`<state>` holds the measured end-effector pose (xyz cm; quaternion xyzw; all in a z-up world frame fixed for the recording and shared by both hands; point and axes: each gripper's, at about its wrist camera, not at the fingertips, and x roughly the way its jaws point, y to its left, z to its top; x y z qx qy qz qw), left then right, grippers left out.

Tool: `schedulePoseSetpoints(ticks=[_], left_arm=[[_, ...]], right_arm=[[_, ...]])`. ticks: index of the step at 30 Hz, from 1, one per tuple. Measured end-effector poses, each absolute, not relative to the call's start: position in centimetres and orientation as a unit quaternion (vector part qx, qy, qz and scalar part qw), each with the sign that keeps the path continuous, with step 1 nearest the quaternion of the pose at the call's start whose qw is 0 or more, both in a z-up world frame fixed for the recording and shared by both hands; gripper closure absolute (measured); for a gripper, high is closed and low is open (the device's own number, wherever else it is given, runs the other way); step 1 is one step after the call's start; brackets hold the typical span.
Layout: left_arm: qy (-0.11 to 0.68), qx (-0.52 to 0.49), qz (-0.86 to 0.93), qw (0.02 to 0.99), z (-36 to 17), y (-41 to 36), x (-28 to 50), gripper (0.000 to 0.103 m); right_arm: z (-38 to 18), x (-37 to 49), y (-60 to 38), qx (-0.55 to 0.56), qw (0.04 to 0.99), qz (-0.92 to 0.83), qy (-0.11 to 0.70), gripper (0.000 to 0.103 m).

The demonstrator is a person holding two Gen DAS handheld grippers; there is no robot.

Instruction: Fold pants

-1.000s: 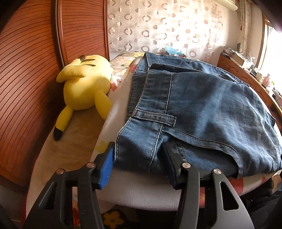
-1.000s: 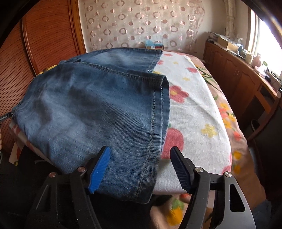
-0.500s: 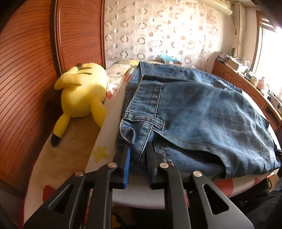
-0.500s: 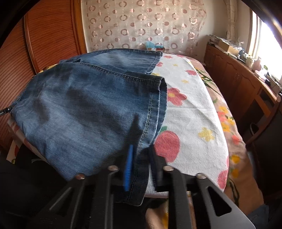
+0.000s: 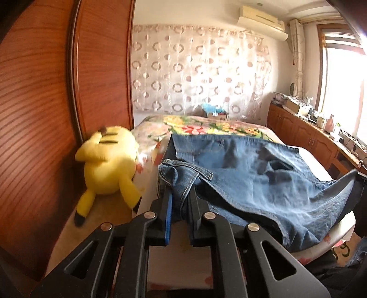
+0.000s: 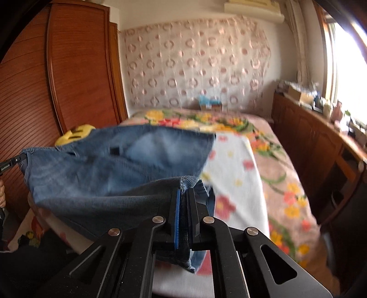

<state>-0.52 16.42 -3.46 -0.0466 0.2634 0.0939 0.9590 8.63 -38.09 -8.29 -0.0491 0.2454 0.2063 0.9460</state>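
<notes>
My left gripper (image 5: 180, 206) has just pinched shut on the waistband corner of the jeans (image 5: 257, 174), and my right gripper (image 6: 182, 206) has just clamped the hem. The faded blue denim lies folded across the near end of the bed (image 6: 234, 165), its near edge raised and sagging between my grips. A yellow plush (image 5: 110, 165) sits left.

Premises: home bedroom. Evidence: bed (image 6: 282, 183) with floral cover fills room centre; yellow plush toy (image 5: 107, 165) at bed's left edge against wooden wardrobe (image 5: 45, 103); patterned curtain (image 5: 195, 78) behind far edge; air conditioner (image 5: 261, 20) high on wall; low wooden cabinets (image 5: 305, 137) with cluttered top under bright window (image 5: 344, 80) along right edge.
</notes>
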Motion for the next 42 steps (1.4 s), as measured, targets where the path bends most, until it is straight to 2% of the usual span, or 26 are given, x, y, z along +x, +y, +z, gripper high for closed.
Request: schedulePoseSetpoints(ticks=[11,20,24,27,29,32,42], left_arm=[[0.243,-0.016,0.101,0.965,-1.5,16.1,3.9,0.091],[0.257,-0.014,0.106,0.960,-2.4,16.2,7.6,0.091],[0.274,-0.007,0.105,0.956,-3.4,15.9,9.3,0.091],[0.291,-0.005,0.104,0.951,-4.7,15.9,10.4,0.091],[0.296,-0.007,0.105,0.949,-5.1,15.9,10.8,0.091],[0.302,-0.011,0.106,0.947,-5.4,16.0,11.2,0.091],[0.305,-0.016,0.106,0.946,-5.5,16.1,11.6,0.091]], right_arm=[[-6.9,13.1,-36.3,-0.072,0.956,0.206,0.198,0.098],[-9.2,19.6,-33.7,-0.077,0.947,0.201,0.238,0.098],[-10.2,23.1,-32.6,-0.078,0.932,0.215,0.281,0.098],[-11.5,24.5,-32.2,-0.075,0.926,0.208,0.305,0.086],[-11.8,24.6,-32.5,-0.065,0.923,0.213,0.314,0.071],[-12.0,24.0,-33.9,-0.051,0.921,0.212,0.323,0.060],[-13.1,20.6,-36.5,-0.032,0.905,0.205,0.370,0.059]])
